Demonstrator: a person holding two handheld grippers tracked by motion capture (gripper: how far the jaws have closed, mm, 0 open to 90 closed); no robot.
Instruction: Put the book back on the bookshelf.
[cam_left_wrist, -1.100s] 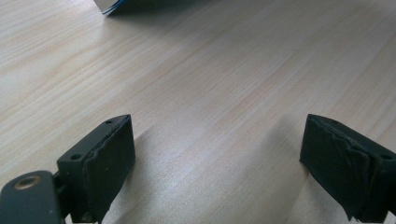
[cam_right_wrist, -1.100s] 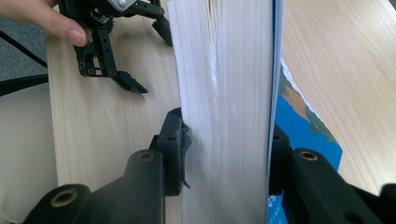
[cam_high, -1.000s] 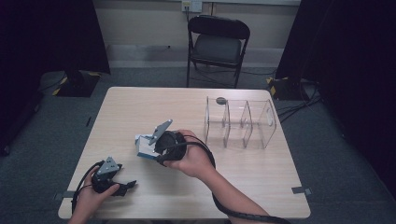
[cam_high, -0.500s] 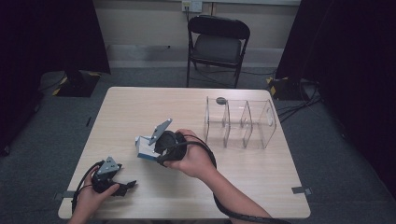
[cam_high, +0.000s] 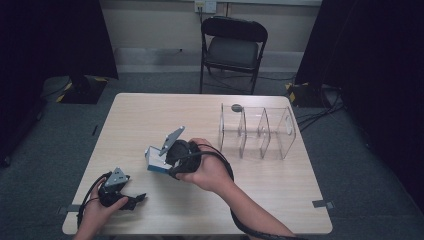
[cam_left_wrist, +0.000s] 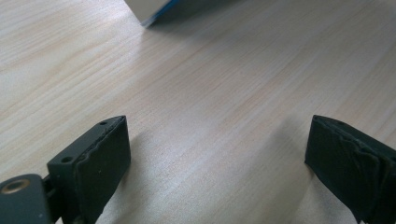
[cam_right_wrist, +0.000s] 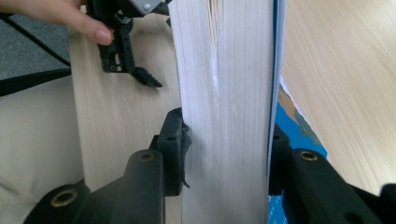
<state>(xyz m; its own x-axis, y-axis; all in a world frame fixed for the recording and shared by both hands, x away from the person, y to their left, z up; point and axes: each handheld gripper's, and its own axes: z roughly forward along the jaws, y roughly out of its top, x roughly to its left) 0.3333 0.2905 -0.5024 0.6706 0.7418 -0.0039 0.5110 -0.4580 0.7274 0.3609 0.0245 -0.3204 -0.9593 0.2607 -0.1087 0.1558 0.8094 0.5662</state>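
Two tools work over the light wooden bench (cam_high: 150, 115) in the high view. The right tool (cam_high: 159, 161) sits near the middle of the bench, held in the person's right hand (cam_high: 207, 172), and pinches a thick book (cam_high: 154, 161) with a blue cover; the book stands on its edge, touching the bench. The left tool (cam_high: 136, 201) rests near the front left corner, well apart from the book. A clear three-compartment organizer (cam_high: 257, 131) stands toward the right side, with a small dark round object (cam_high: 236, 107) at its far left corner. A folding chair (cam_high: 232, 47) stands beyond the bench.

In the left gripper view, the left tool (cam_left_wrist: 217, 154) has its jaws spread wide with bare wood between them; they have just been opening further. A corner of the book (cam_left_wrist: 149, 9) shows at the top edge.

In the right gripper view, the right tool (cam_right_wrist: 226, 158) has its jaws pressed against both faces of the book (cam_right_wrist: 224, 93), seen from the white page edge, with the blue cover on the right. The left tool (cam_right_wrist: 130, 60) appears farther off.

The book looks fairly heavy and stiff across its thickness, though pages may fan or slip if gripped loosely. Taking hold across both covers, as here, seems the safest grip.
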